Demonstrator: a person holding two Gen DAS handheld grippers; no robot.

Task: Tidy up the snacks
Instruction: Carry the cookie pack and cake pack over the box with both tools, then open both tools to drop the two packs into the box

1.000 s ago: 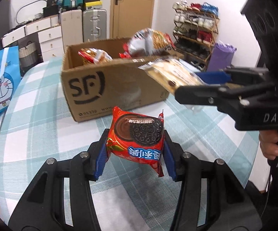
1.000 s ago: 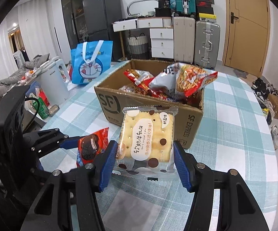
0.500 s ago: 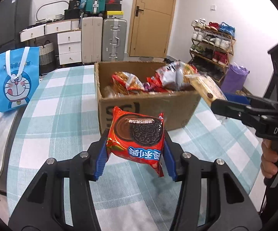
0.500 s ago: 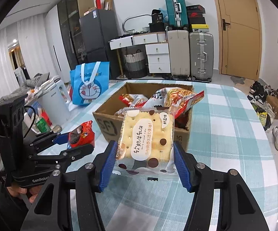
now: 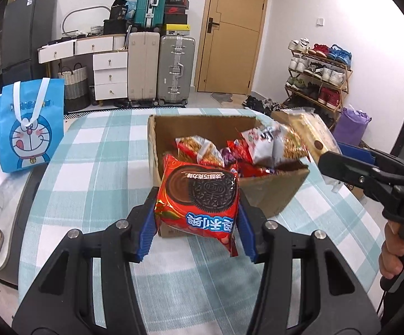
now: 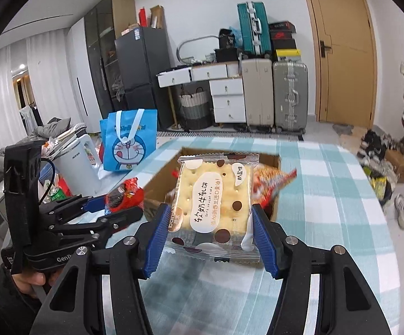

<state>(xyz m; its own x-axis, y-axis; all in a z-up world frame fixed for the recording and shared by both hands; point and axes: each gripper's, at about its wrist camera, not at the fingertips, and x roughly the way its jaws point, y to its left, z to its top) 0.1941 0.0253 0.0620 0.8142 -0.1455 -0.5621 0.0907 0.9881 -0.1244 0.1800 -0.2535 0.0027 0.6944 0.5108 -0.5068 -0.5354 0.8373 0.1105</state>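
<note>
Your left claw [image 5: 197, 229] pinches the red Oreo pack [image 5: 199, 199] just near the cardboard box [image 5: 274, 192] (snacks inside), while your right claw [image 6: 207, 240] pinches the nougat cracker pack [image 6: 214, 203] above the table [image 6: 327, 195].

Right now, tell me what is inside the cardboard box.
The cardboard box holds a loose pile of snack packets, mostly red and orange wrappers plus a white-and-red bag. The Oreo packet held in front hides the near left corner, and the box floor is covered.
</note>
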